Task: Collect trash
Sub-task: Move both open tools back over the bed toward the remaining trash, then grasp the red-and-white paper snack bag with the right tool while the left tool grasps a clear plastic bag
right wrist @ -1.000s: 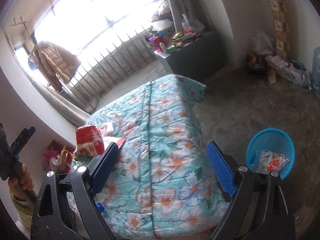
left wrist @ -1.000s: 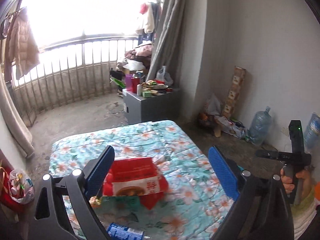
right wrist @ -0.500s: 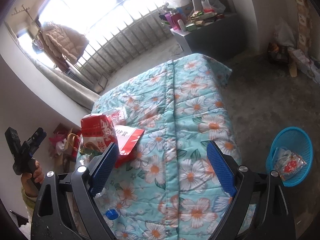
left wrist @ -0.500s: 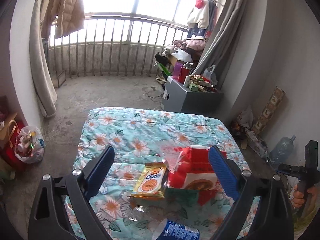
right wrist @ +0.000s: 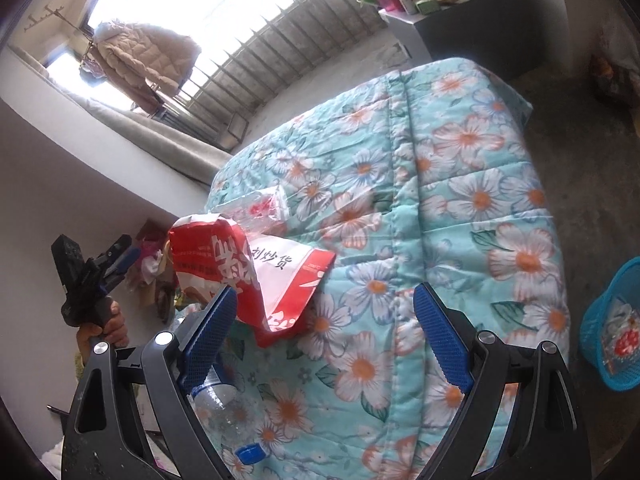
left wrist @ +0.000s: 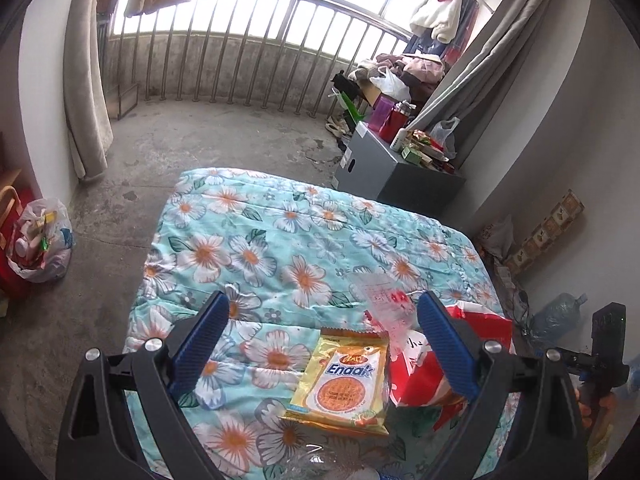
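Yellow snack packet (left wrist: pixel 343 384) lies on the floral quilt (left wrist: pixel 280 240) between the spread, empty left hand-held gripper (left wrist: pixel 324 356) fingers; the right hand-held gripper (right wrist: pixel 326 336) also gapes empty.

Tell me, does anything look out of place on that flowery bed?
Yes: litter lies on the floral quilt. A yellow Enaak snack packet, a crumpled red bag, a clear wrapper and a squashed clear plastic bottle sit there, while the blue basket on the floor already holds wrappers.
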Tool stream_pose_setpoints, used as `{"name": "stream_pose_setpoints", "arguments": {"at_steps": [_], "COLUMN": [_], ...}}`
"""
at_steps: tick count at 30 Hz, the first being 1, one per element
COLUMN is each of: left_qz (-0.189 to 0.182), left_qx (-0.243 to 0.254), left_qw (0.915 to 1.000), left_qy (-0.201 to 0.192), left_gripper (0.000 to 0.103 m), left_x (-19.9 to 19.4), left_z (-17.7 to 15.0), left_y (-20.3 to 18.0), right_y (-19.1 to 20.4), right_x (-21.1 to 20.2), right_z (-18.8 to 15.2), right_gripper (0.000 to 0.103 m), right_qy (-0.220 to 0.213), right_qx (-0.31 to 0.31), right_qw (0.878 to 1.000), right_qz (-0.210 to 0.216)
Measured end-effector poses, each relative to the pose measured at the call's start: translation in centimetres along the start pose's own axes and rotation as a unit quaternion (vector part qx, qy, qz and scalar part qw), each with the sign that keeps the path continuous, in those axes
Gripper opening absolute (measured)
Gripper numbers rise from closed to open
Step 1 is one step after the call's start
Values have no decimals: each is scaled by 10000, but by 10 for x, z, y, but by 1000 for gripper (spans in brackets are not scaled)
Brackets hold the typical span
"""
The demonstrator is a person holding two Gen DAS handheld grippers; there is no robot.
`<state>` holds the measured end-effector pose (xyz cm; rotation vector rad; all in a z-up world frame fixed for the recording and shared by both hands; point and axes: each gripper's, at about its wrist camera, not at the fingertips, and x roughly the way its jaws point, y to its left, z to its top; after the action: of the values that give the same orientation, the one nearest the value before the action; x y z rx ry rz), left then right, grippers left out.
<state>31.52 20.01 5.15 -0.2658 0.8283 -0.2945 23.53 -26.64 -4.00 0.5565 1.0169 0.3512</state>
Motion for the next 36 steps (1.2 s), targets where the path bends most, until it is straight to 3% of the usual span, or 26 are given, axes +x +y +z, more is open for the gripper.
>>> {"name": "stream_pose_setpoints", "arguments": {"at_steps": [4,10,16,21,25,31,36], "left_qz": [-490,-1326,-1494,-1587,-1680,-1793,-1831], "left_qx": [-482,-1137,-1280,-1271,-1283,-1263,-1195], "left_qw": [9968,9806,9732,9693,9664,9655,9663], "left_qy": [405,890,1187,1383,1462,1407,1355], "left_gripper": [91,76,60,45,32,11,9], "left_x": [31,70,101,116,120,116,115], "left_z": [4,7,8,5,2,1,-1], "left_y": [14,18,11,6,4,2,-3], "right_y": [-4,-12,-13,10,39,78,85], "right_x": [23,54,63,46,42,56,64], "right_z": [7,11,13,16,18,19,19], "right_gripper": [85,83,78,77,77,76,74], "right_qy": [187,460,518,160,38,121,80], "right_qx": [188,448,598,325,-165,-892,-1120], "right_qw": [9993,9971,9954,9886,9827,9862,9875], "right_qz": [263,414,537,1462,1847,1391,1110]}}
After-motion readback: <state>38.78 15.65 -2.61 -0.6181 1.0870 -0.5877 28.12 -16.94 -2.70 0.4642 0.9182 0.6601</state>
